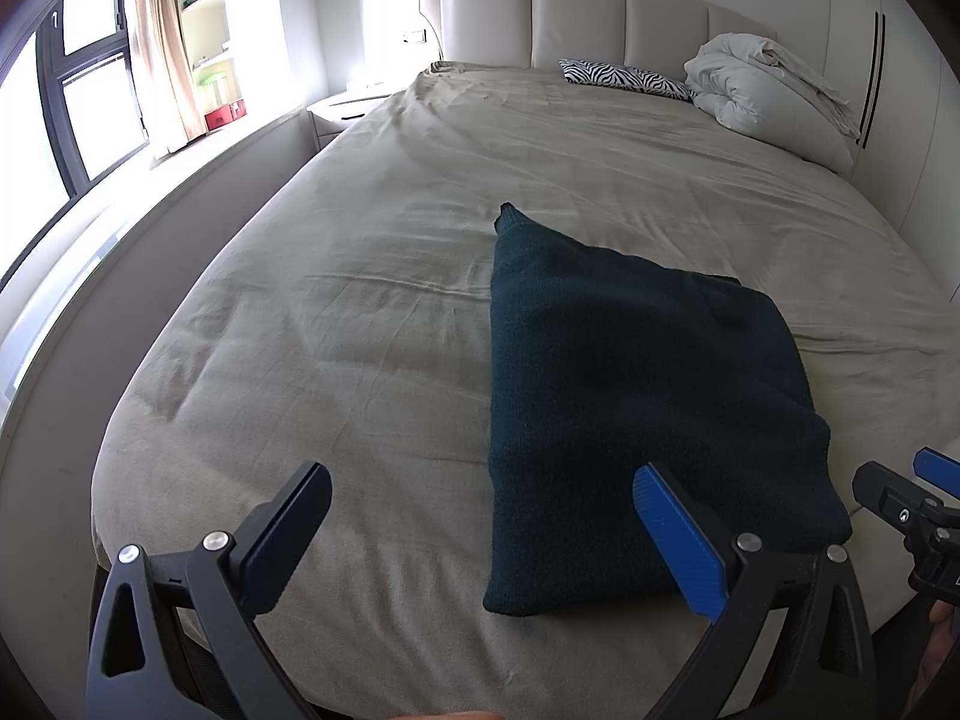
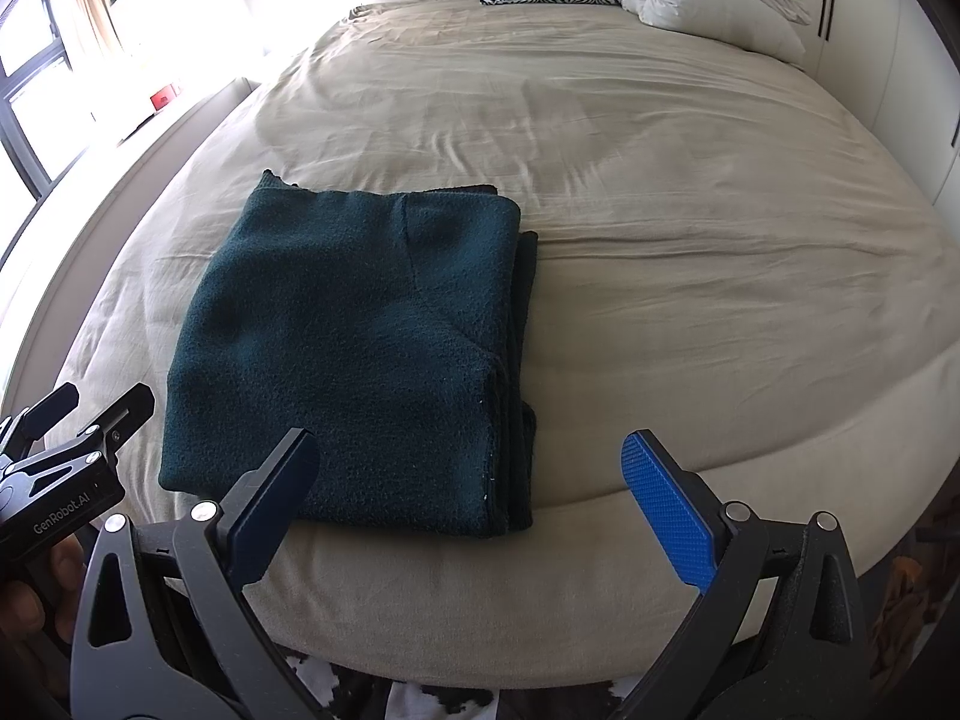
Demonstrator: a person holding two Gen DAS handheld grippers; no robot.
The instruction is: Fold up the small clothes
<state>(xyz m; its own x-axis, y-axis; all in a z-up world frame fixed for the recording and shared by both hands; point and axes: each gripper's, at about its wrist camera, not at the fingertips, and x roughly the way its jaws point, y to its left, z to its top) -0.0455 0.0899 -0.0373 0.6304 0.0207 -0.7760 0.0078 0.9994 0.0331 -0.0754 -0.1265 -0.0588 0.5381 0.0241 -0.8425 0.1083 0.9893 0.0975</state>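
Observation:
A dark green knit garment [image 1: 630, 396] lies folded into a flat rectangle near the foot of the bed [image 1: 360, 312]; it also shows in the right wrist view [image 2: 360, 348], with stacked layers along its right edge. My left gripper [image 1: 480, 504] is open and empty, held above the garment's near left corner. My right gripper [image 2: 474, 474] is open and empty, held over the garment's near right corner. Each gripper shows at the edge of the other's view: the right one [image 1: 900, 492] and the left one [image 2: 90, 408].
The bed has a beige sheet [image 2: 690, 192] and a padded headboard [image 1: 576, 18]. A zebra-print pillow [image 1: 624, 79] and a bundled white duvet [image 1: 774, 90] lie at the head. A window [image 1: 78, 96], curtain and nightstand [image 1: 342, 111] stand on the left.

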